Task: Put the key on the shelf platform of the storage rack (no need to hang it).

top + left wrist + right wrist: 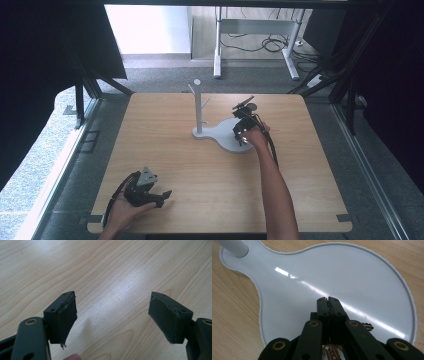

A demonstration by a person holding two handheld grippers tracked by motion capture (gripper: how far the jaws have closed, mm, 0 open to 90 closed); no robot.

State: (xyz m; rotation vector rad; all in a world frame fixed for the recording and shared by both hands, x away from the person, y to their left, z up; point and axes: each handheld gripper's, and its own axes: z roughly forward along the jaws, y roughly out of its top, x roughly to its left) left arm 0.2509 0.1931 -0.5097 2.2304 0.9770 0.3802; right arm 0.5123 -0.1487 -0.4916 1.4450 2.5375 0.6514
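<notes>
My left gripper [161, 196] rests low over the near left part of the wooden worktop [215, 200], held in my left hand [125, 210]. In the left gripper view its 2 black jaws stand wide apart, with bare wood grain between them and nothing held.

My right gripper [328, 300] is out over the white stand [220, 132], which sits near the middle of the worktop toward the far side. The stand has a flat, pear-shaped base [352, 280] with a raised rim and an upright post [198, 107] with short pegs rising from its narrow end. In the right gripper view my jaws are pressed together, tips touching, just above the wide round part of the base. Small metallic, gold-coloured bits [368, 326] peek out beside and beneath the jaws, but I cannot tell what they are or whether the jaws grip them.
</notes>
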